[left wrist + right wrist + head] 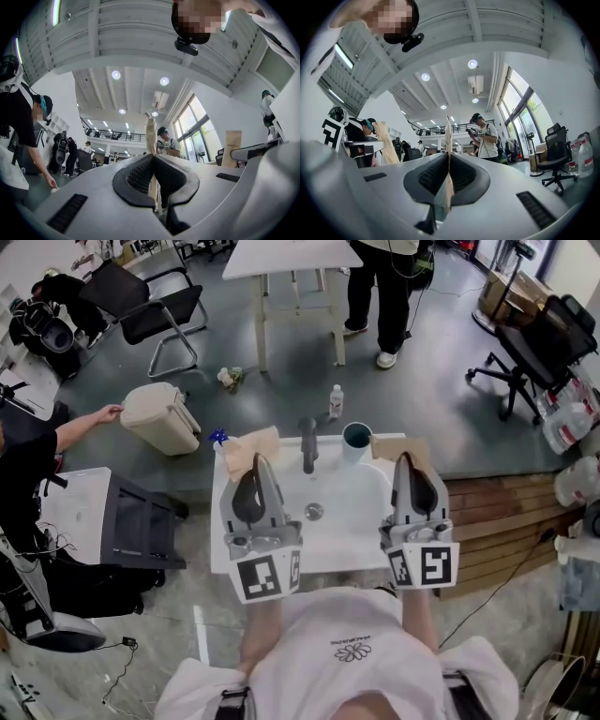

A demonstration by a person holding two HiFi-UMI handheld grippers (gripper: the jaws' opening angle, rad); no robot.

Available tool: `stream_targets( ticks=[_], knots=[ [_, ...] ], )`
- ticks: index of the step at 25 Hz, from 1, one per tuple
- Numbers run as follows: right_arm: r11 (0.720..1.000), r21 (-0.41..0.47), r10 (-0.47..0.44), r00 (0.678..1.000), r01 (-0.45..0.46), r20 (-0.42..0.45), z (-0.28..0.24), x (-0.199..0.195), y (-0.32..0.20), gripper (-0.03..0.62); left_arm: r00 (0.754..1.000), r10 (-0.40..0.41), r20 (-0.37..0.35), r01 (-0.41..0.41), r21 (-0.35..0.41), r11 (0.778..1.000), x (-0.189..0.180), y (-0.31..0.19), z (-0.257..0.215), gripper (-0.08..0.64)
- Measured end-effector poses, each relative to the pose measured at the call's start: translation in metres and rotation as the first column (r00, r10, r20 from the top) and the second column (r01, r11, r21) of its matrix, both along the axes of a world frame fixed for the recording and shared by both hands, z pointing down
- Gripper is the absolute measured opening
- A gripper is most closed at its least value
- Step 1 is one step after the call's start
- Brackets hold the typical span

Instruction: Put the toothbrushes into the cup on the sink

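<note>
- Left gripper point(257, 470): jaws clamped on a flat tan paper-wrapped toothbrush point(251, 448), held over the back left corner of the white sink point(366, 517).
- Right gripper point(406, 465): jaws clamped on a second tan wrapped toothbrush point(392, 447), over the back right corner.
- Teal round cup point(357, 437) stands on the sink's back edge, right of the grey faucet point(308, 442). It looks empty.
- Judgement: both toothbrushes are in hand and neither is in the cup, so both placements remain.

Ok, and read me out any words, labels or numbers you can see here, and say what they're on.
No text here can be read.
Shirt: tiny print above a flower logo, too small to read.
Bottle on the floor: label blurred.
Marker cubes: black-and-white square patterns, no letters.
Each tan paper packet: no print shows.
</note>
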State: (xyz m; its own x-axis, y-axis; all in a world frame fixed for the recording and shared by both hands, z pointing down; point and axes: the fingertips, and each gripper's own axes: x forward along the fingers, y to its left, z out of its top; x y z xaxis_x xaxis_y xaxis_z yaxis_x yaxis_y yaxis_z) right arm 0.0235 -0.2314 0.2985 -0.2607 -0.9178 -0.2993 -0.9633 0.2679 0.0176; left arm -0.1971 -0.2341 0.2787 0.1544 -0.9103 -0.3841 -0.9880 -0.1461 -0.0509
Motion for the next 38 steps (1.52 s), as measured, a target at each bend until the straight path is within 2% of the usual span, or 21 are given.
stream_targets(
  ticks=[5, 9, 14, 20, 25, 35, 36, 38],
  knots=[
    [1.0, -0.007, -0.004, 1.0, 0.004, 0.006, 0.002, 0.0, -0.011, 0.015, 1.0, -0.012, -0.004, 0.012, -0.006, 1.0, -0.005, -0.005, 0.001, 0.017],
    [1.0, -0.007, -0.004, 1.0, 0.004, 0.007, 0.001, -0.003, -0.038, 0.015, 1.0, -0.018, -0.006, 0.018, -0.015, 1.0, -0.013, -0.008, 0.001, 0.017],
    [0.994, -0.108, -0.016, 1.0, 0.015, -0.012, 0.033, -0.001, -0.095, 0.015, 1.0, -0.03, -0.007, 0.03, -0.033, 0.999, -0.019, -0.011, 0.006, 0.017],
    [0.963, -0.271, -0.012, 1.0, 0.015, 0.012, 0.097, 0.004, -0.142, 0.015, 0.998, -0.068, -0.011, 0.067, -0.041, 0.997, -0.031, -0.008, 0.007, 0.017],
    [0.931, -0.363, -0.029, 1.0, 0.032, 0.013, 0.138, 0.002, -0.154, 0.015, 0.996, -0.084, -0.01, 0.083, -0.039, 0.996, -0.033, -0.003, 0.008, 0.017],
    [0.887, -0.461, -0.024, 1.0, 0.014, -0.016, 0.185, -0.004, -0.162, 0.017, 0.996, -0.094, -0.009, 0.093, -0.036, 0.995, -0.037, 0.004, 0.007, 0.017],
    [0.887, -0.462, -0.031, 0.999, 0.021, -0.014, 0.186, -0.004, -0.161, 0.027, 0.995, -0.095, -0.009, 0.095, -0.037, 0.995, -0.037, 0.005, 0.007, 0.017],
    [0.886, -0.462, -0.041, 0.999, 0.034, -0.004, 0.185, -0.005, -0.161, 0.091, 0.995, -0.098, -0.01, 0.097, -0.039, 0.994, -0.036, 0.003, 0.006, 0.017]
  ],
)
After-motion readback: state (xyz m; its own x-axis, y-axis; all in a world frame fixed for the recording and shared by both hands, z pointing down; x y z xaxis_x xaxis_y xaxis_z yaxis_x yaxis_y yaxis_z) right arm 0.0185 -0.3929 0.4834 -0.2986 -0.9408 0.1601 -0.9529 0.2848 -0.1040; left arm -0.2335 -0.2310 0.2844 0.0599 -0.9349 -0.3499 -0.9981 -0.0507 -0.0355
